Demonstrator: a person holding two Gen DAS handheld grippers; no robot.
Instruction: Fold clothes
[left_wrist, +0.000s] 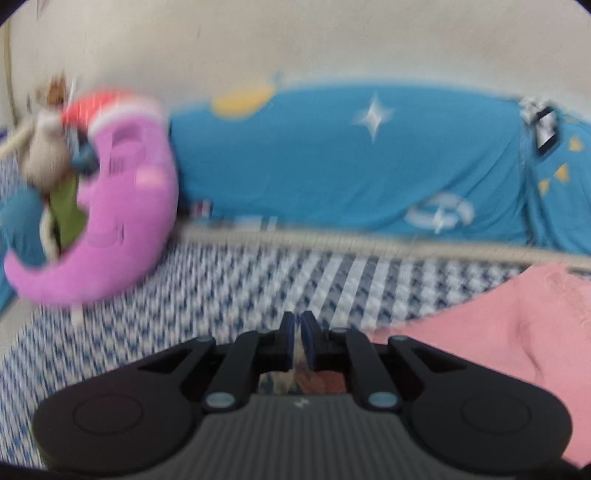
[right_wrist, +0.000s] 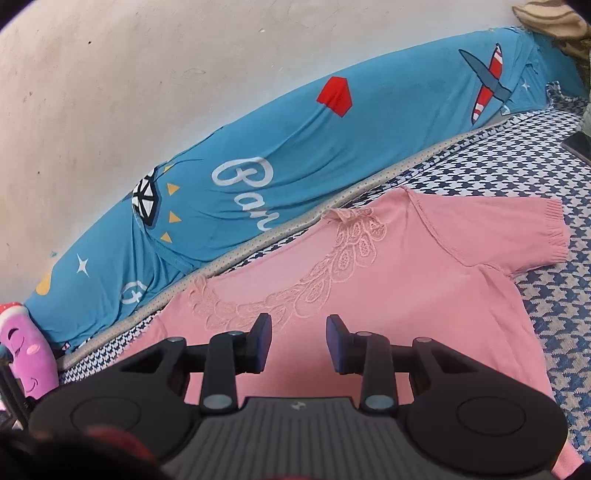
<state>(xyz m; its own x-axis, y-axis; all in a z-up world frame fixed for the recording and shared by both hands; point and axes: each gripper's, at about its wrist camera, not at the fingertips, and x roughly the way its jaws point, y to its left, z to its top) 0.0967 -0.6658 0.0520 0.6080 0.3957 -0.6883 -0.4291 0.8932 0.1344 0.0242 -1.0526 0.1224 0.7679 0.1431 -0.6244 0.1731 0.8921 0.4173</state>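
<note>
Pink top (right_wrist: 406, 280) lies spread flat on the bed (right_wrist: 554, 177), front side up, over the blue-and-white houndstooth cover. Its neckline with the lace trim (right_wrist: 332, 258) points toward the long blue bolster (right_wrist: 295, 158) that runs along the wall (right_wrist: 147, 74), so the top's long axis, neck to hem, runs away from the bolster, and its shoulder line lies roughly parallel to the bolster. One short sleeve (right_wrist: 532, 236) sticks out sideways with its ribbed cuff flat on the cover, on the side far from the purple moon-shaped cushion (right_wrist: 26, 354).

Above the chest of the top, on the hem side of the lace, the right claw (right_wrist: 299, 343) is released: its jaws stand wide apart with nothing between them.

In the blurred left wrist view, the left claw (left_wrist: 297, 339) is clenched, jaws nearly touching, over the bare cover just beside the edge of the top (left_wrist: 498, 325); whether any cloth is pinched cannot be told. The cushion (left_wrist: 122, 206) leans at the end of the bolster (left_wrist: 351, 158).
</note>
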